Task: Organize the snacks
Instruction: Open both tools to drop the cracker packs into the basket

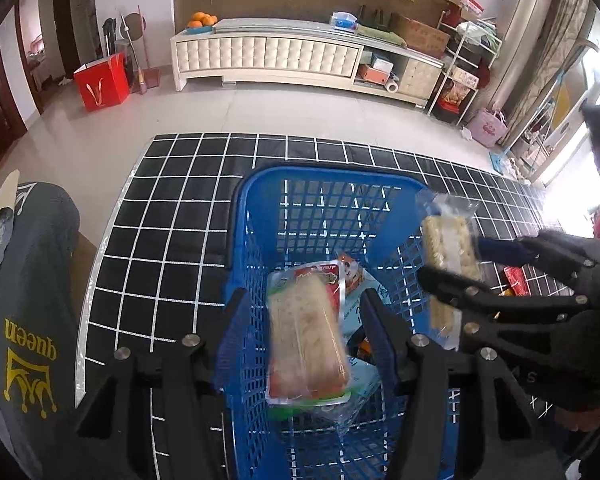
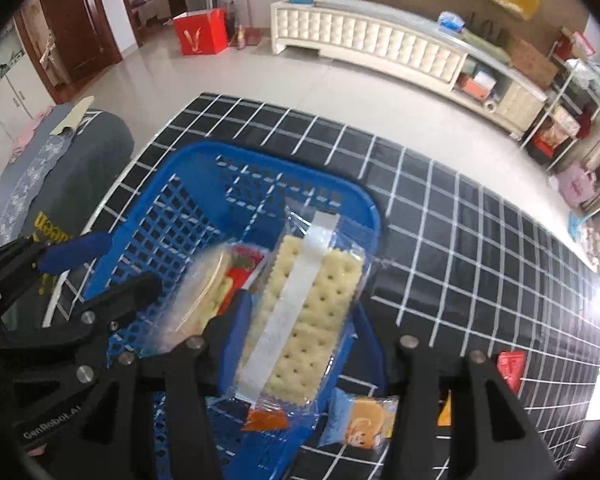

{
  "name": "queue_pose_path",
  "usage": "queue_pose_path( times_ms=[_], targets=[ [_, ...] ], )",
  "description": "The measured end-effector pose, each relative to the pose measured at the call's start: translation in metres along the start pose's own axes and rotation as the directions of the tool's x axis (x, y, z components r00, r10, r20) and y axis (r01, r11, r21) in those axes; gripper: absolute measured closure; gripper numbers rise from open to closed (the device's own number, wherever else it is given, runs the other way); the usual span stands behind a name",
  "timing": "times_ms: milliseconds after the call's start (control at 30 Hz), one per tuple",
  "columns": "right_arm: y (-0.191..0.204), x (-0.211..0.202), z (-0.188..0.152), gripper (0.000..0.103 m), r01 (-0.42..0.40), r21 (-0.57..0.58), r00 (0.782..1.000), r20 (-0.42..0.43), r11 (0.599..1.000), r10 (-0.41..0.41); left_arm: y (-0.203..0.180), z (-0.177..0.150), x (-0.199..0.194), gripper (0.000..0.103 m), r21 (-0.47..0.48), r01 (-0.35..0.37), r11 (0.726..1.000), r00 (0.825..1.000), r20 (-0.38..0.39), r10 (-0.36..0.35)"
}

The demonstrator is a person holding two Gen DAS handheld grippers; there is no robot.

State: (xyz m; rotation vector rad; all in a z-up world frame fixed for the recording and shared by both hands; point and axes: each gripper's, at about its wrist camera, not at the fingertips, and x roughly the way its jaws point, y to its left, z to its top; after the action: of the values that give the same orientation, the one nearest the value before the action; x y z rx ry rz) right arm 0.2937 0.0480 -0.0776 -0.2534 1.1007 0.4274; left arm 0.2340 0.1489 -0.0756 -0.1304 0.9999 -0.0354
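Checked black cloth (image 1: 180, 208) with white grid lines covers the surface and fills the middle of both views, with pale floor tiles and a long cream cabinet (image 1: 268, 56) along the upper part of each frame. Upper left of that, a red paper bag (image 1: 102, 84) stands on the floor. A grey cushion (image 1: 32, 300) printed with a yellow crown sits at the left edge of the left wrist view. Centre frame, the blue basket (image 1: 260, 208) rests on the cloth, its mesh walls rising between both grippers and the loose packets.

The left gripper (image 1: 304, 320) hangs over the basket with jaws spread wide; a blurred noodle-like packet (image 1: 308, 332) lies between them, not clearly touched by either finger. The right gripper (image 2: 300, 316) is clenched on the cracker packet (image 2: 300, 320), held above the basket's right rim. Lower right of the right wrist view, an orange-and-blue snack pouch (image 2: 364, 420) and a small red packet (image 2: 510, 368) lie on the cloth outside the basket.
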Motion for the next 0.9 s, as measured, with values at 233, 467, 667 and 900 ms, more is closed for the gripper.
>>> queue_pose_path(
  times_ms=[233,467,667,900],
  targets=[
    [-0.003,-0.011,-0.004,0.025,0.005,0.016,1.0,0.028,1.0,-0.005,0.003,-0.003,-0.01,0.049,-0.005,-0.011,1.0,1.0,0.014,0.011],
    [-0.005,-0.033,-0.013,0.024,-0.002,0.018,0.998,0.057,1.0,0.001,-0.007,-0.012,-0.024,0.049,0.012,-0.026,1.0,0.999,0.021,0.026],
    [-0.016,-0.058,-0.026,0.024,0.008,0.022,0.996,0.084,1.0,-0.01,-0.024,-0.017,-0.039,0.049,0.039,-0.031,0.999,0.999,0.036,0.03],
    [-0.041,-0.085,-0.043,0.024,0.025,0.049,0.994,0.109,0.998,-0.03,-0.055,-0.019,-0.057,0.049,0.099,-0.034,0.994,0.998,0.062,0.028]
  ],
)
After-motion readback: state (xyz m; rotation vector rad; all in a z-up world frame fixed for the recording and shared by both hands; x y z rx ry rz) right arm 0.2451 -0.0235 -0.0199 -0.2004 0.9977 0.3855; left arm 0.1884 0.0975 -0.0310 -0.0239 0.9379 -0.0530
